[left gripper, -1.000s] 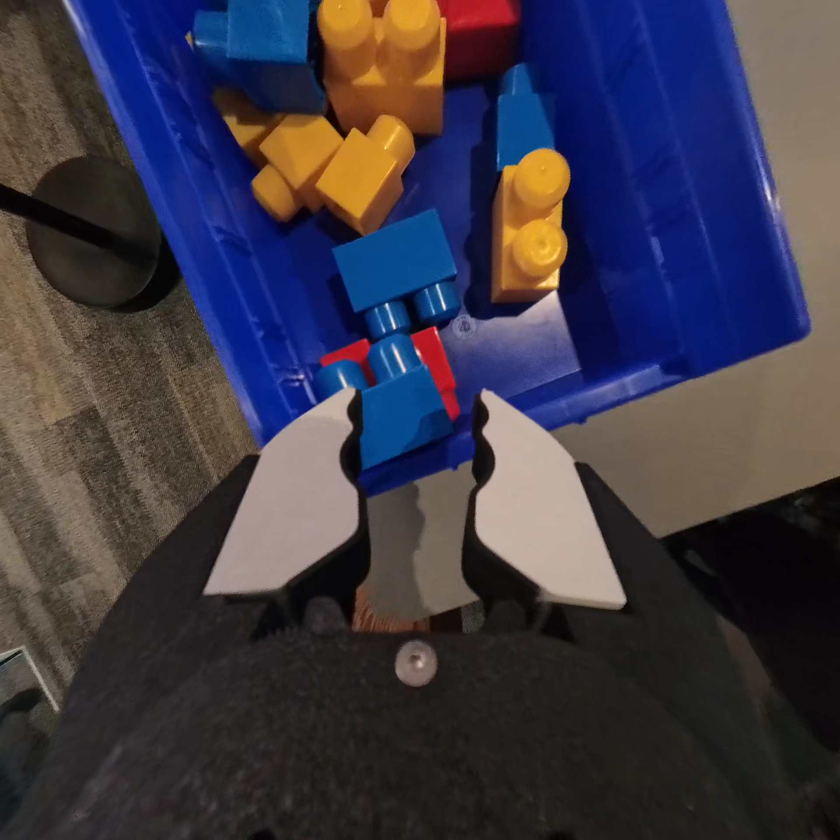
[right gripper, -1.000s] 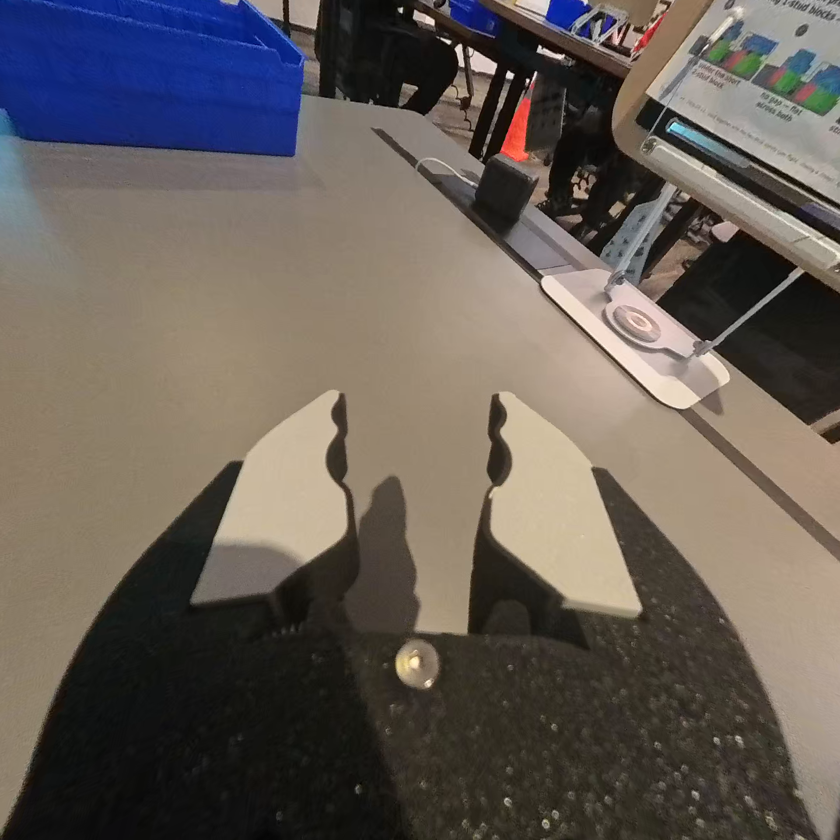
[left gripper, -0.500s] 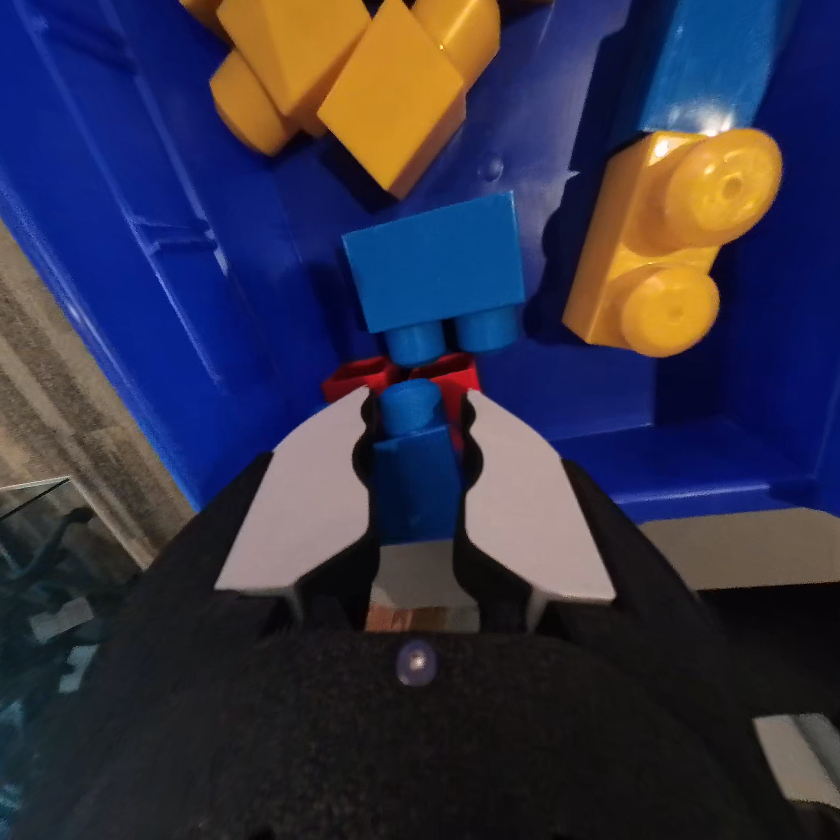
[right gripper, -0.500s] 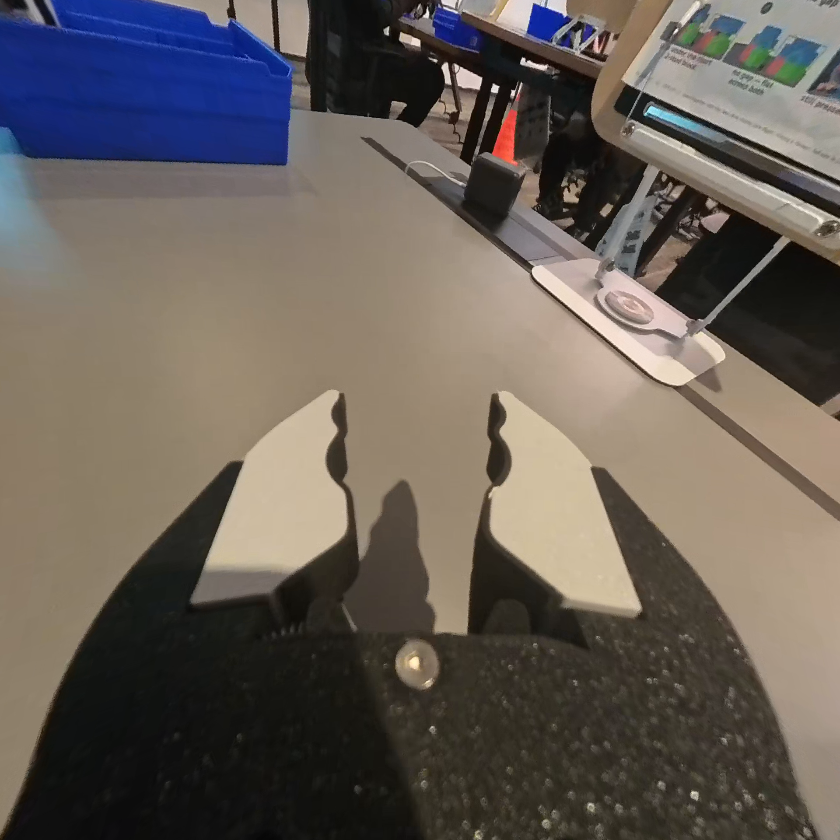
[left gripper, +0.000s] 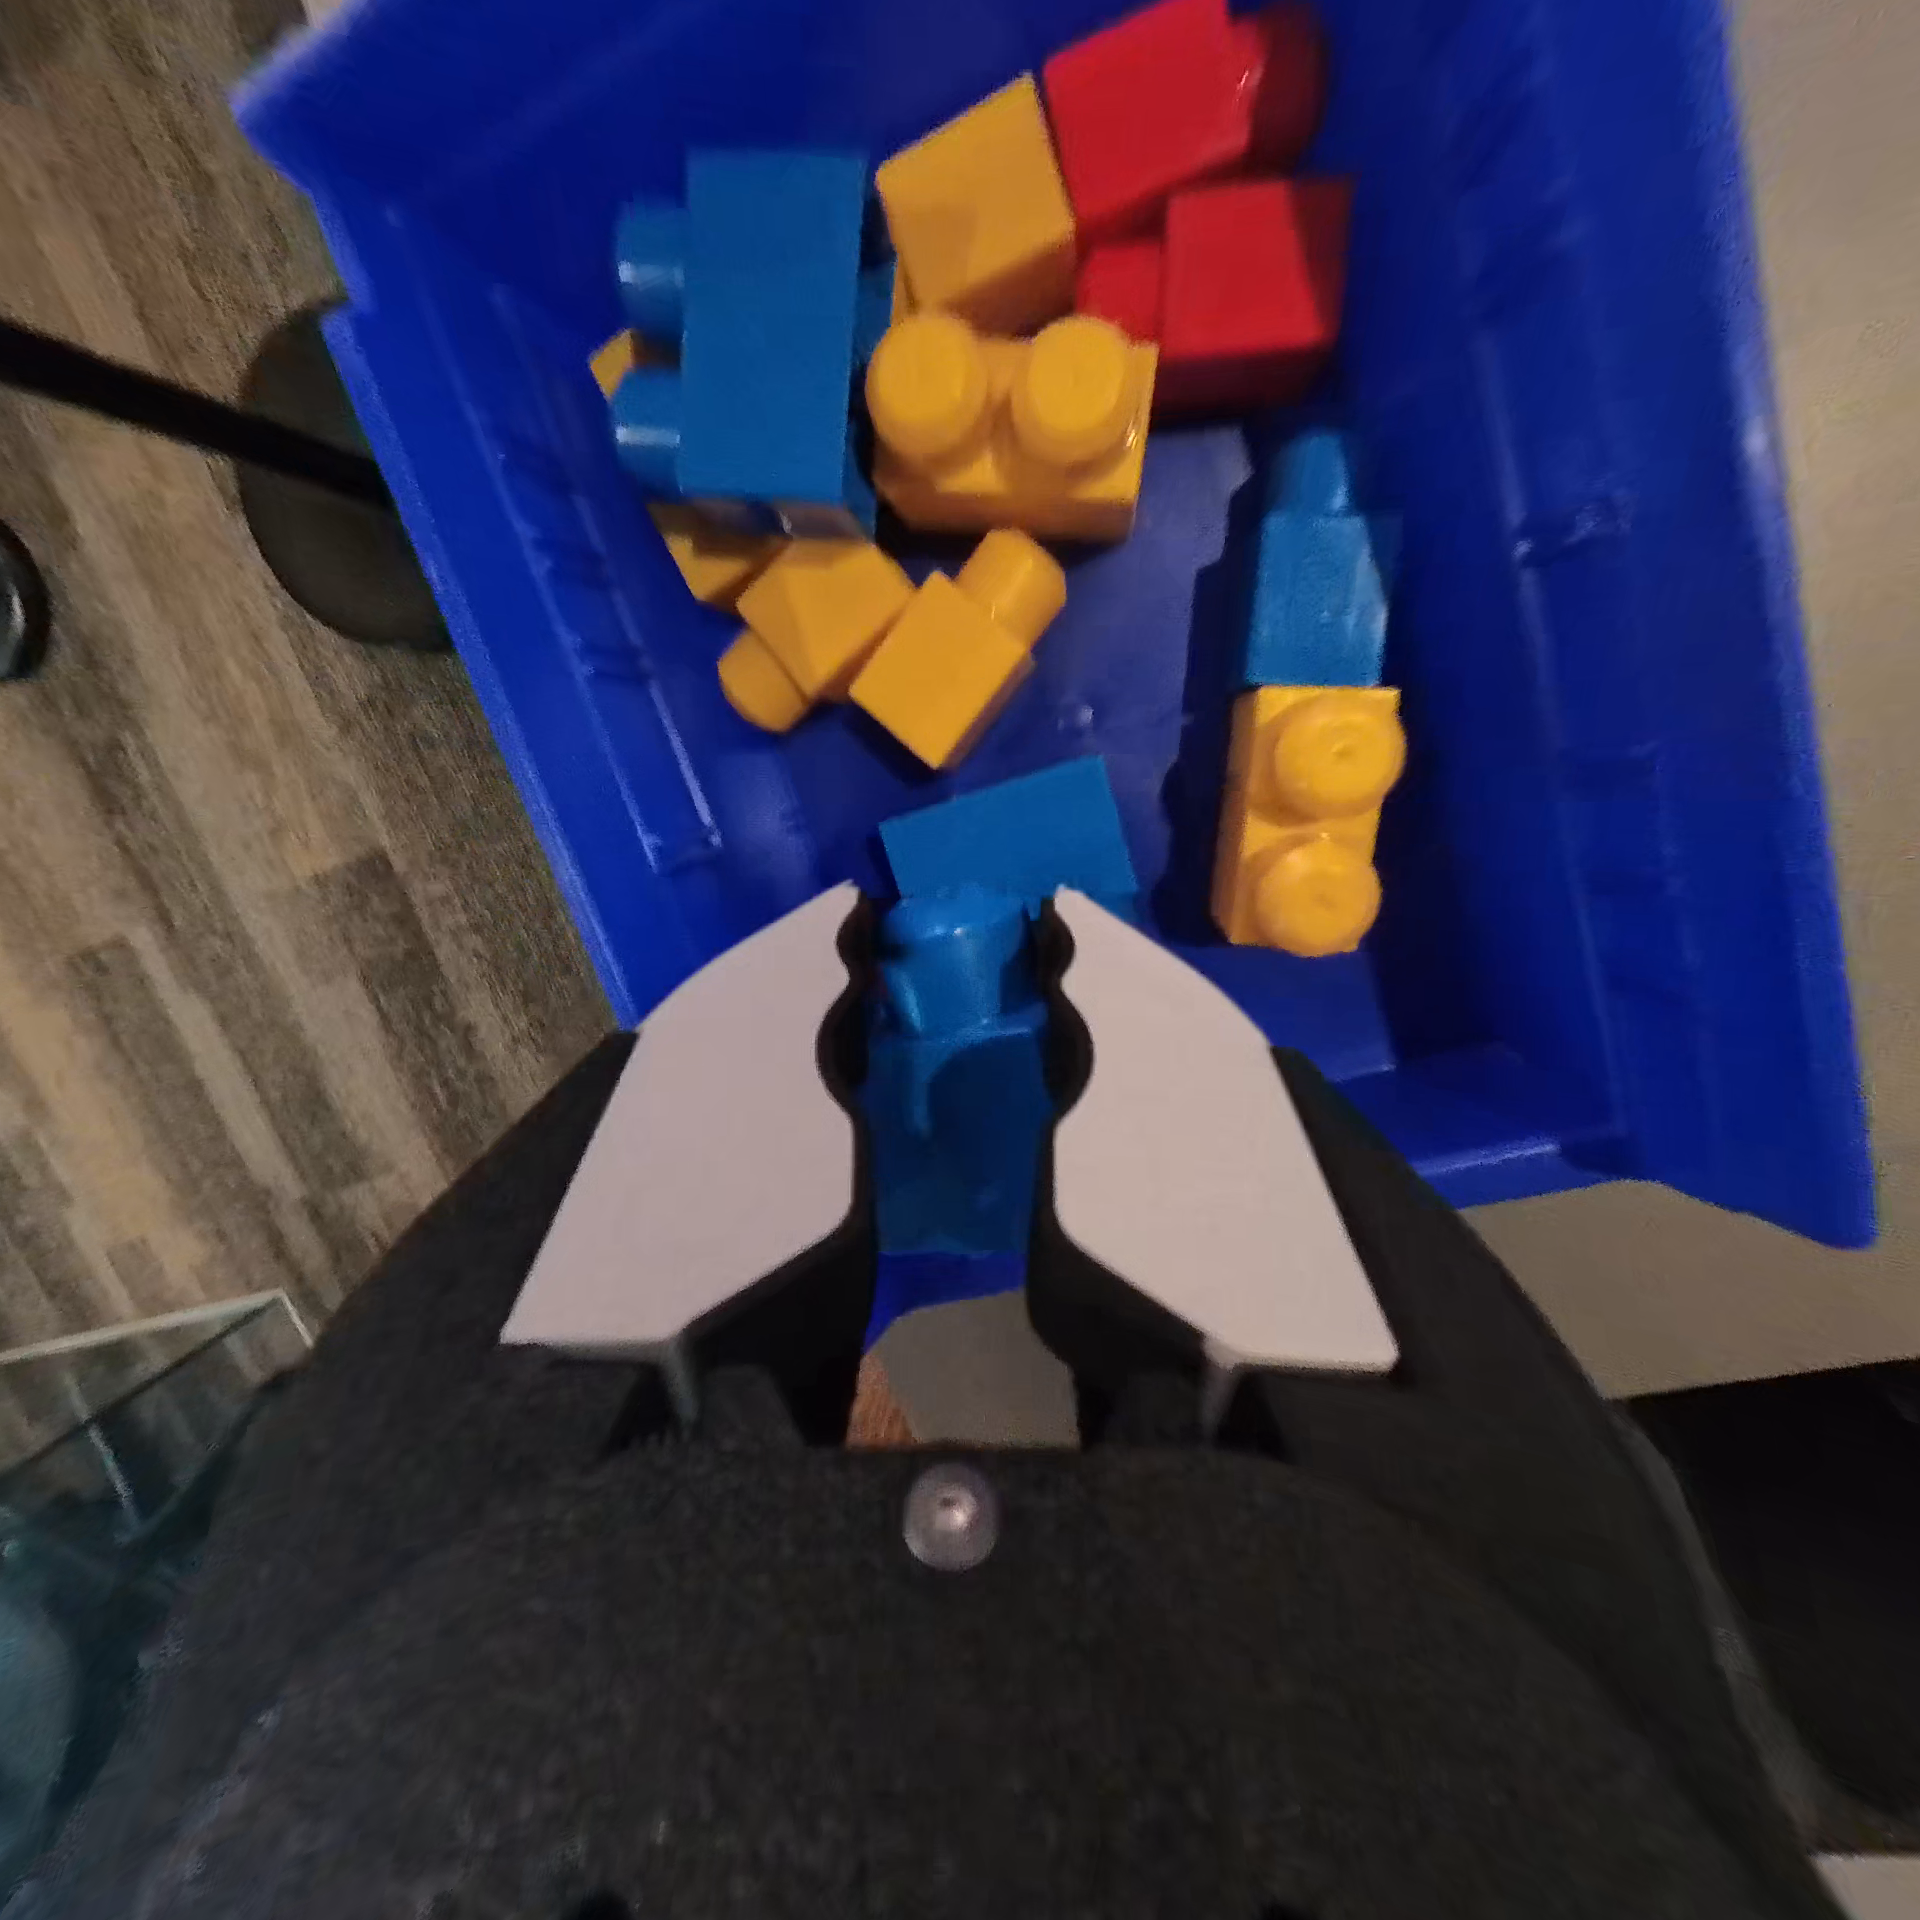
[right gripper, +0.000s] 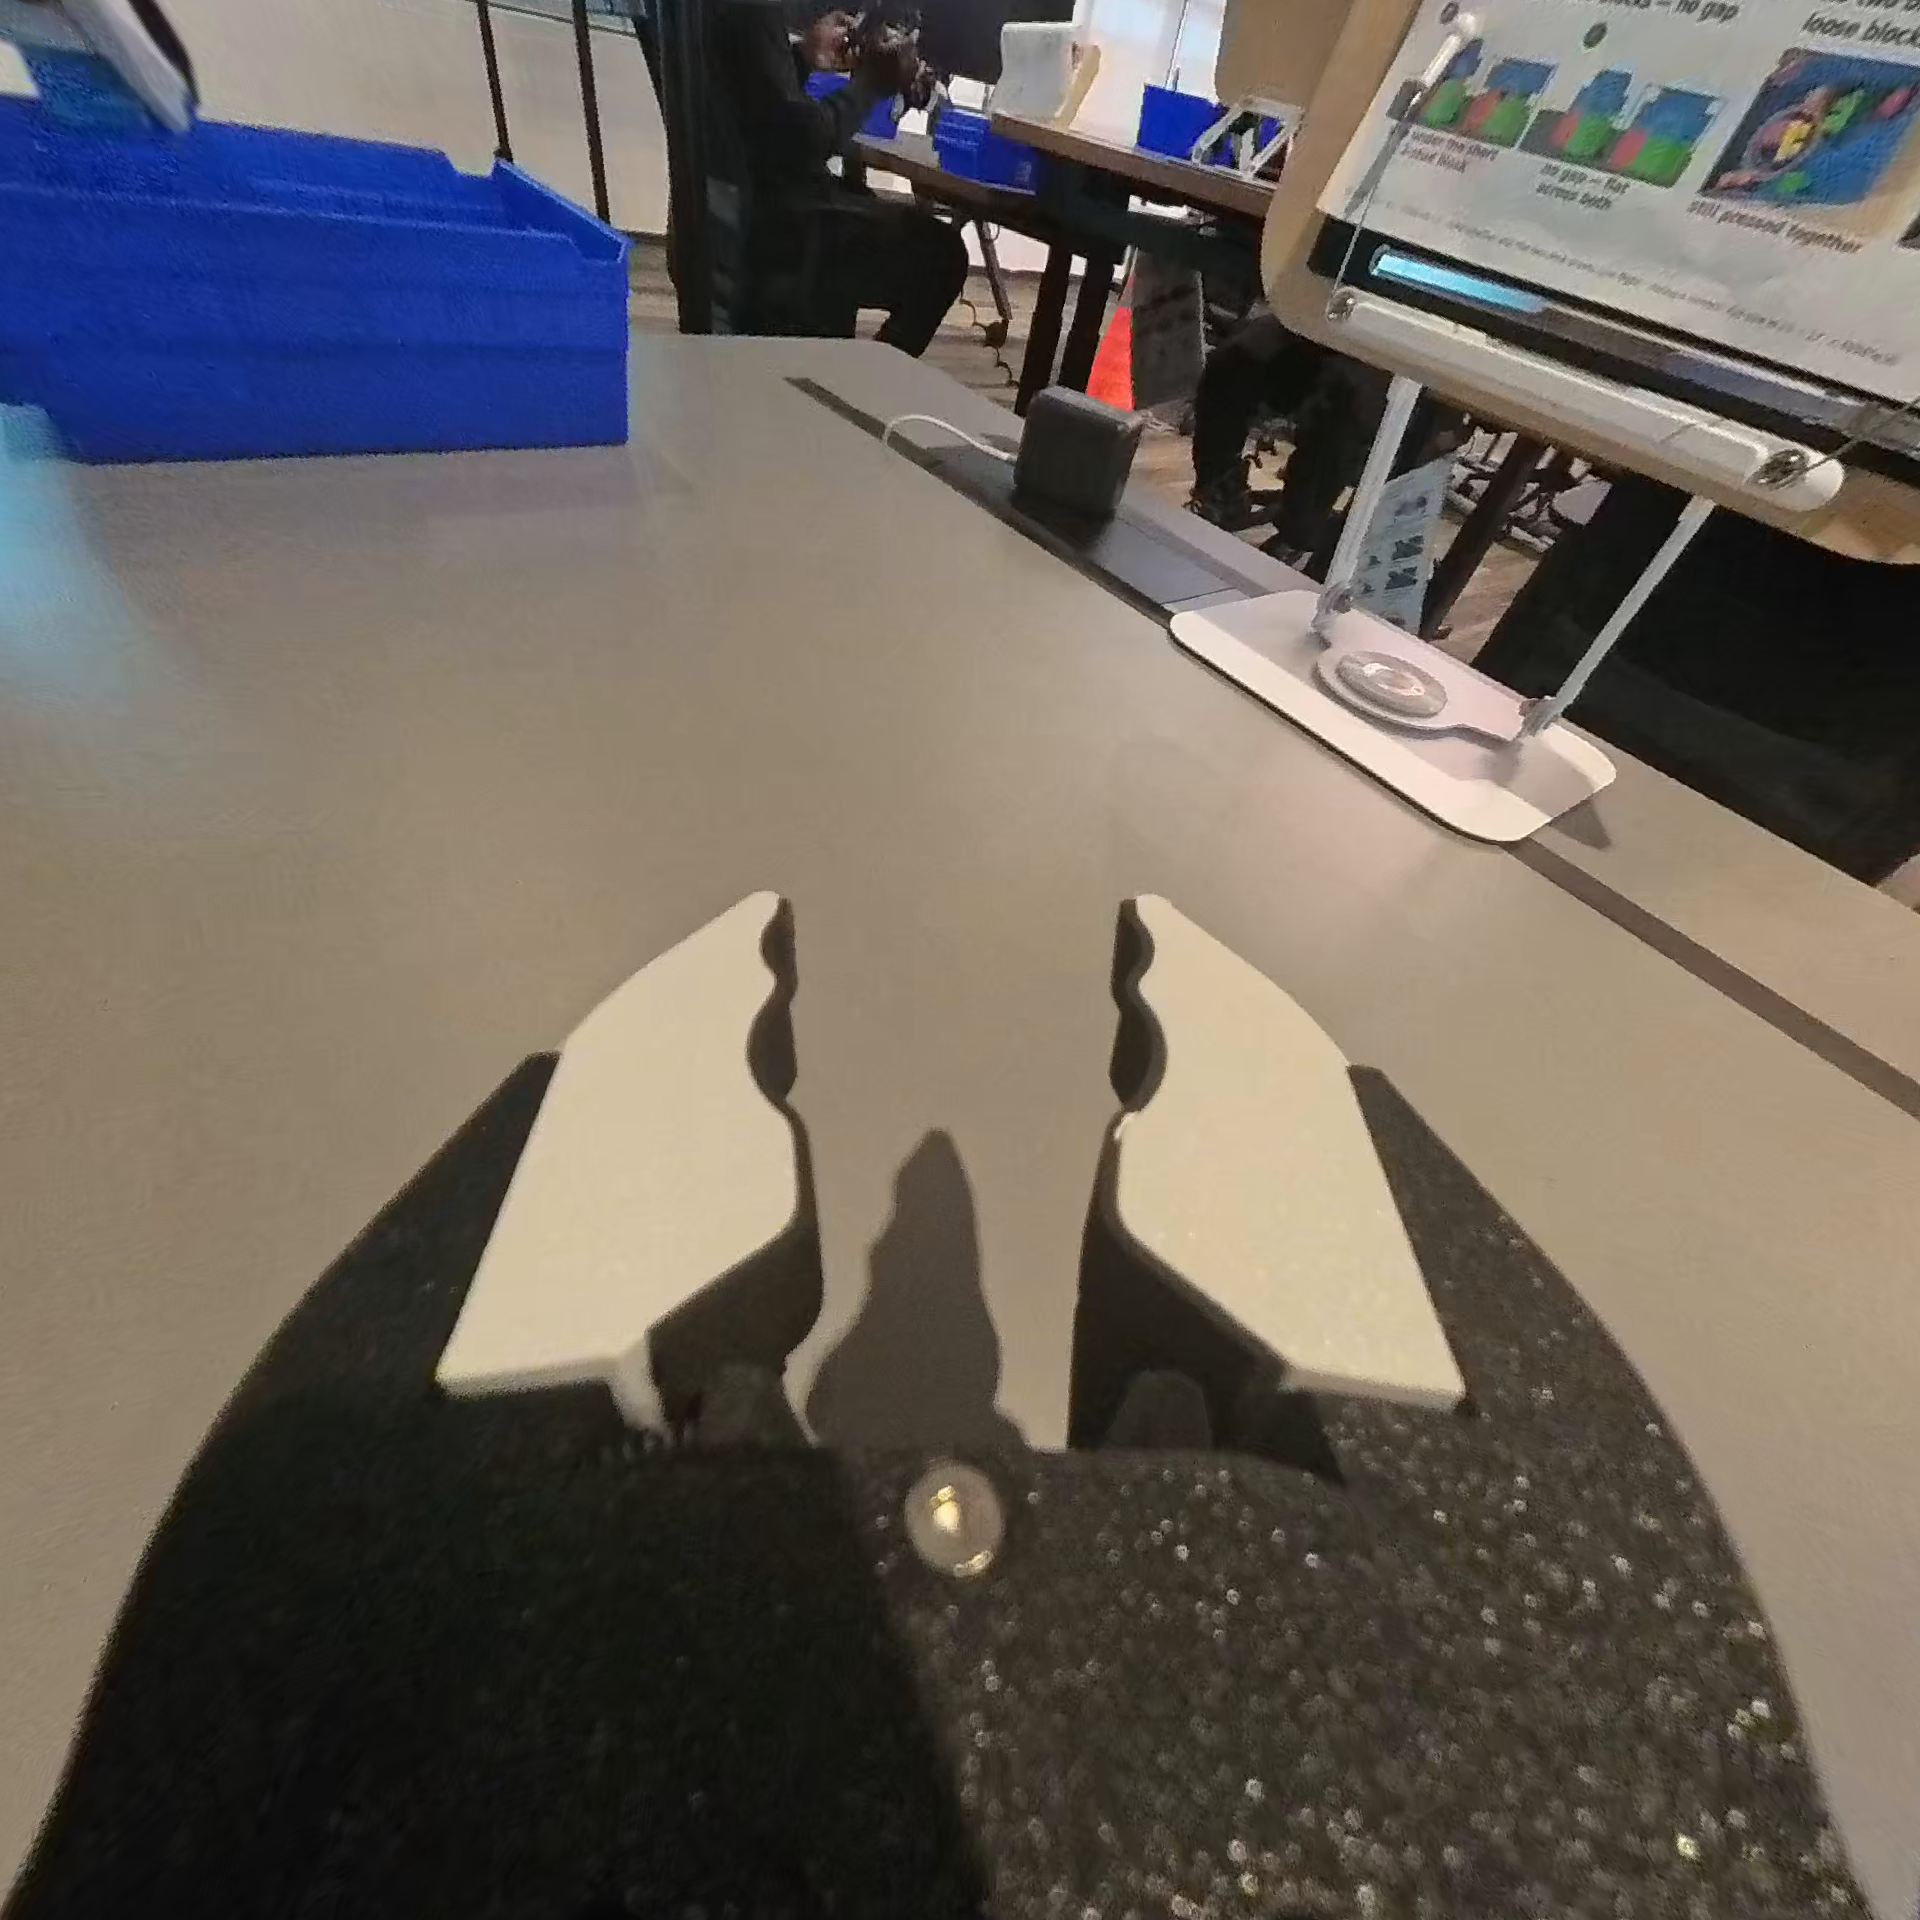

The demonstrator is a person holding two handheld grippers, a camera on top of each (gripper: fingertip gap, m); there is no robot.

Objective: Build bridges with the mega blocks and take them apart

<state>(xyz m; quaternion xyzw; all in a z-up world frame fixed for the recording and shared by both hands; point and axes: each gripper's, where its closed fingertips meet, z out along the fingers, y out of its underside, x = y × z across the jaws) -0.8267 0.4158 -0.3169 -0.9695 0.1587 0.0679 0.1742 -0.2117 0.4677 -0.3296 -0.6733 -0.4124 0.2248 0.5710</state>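
Observation:
My left gripper (left gripper: 954, 906) is shut on a blue block (left gripper: 951, 1081) and holds it above the near end of a blue bin (left gripper: 1621, 582). The bin holds loose blue blocks (left gripper: 769, 332), yellow blocks (left gripper: 1003, 436) and red blocks (left gripper: 1236, 281). A yellow two-stud block (left gripper: 1309, 821) and a flat blue block (left gripper: 1003, 836) lie just past my fingertips. My right gripper (right gripper: 954, 914) is open and empty, low over the bare grey table (right gripper: 520, 727). The blue bin (right gripper: 312, 312) shows at the far left of the right wrist view.
A white stand base (right gripper: 1392, 717) holds a tilted board with pictures (right gripper: 1621, 156) at the right. A small black box (right gripper: 1075, 452) with a white cable sits on the table's dark strip. A person (right gripper: 821, 197) sits at tables behind. The floor (left gripper: 208, 831) lies left of the bin.
My left gripper closed on the blue block and lifted it up and away from the bin floor, so more of the bin shows. My right gripper stayed open and tilted up a little.

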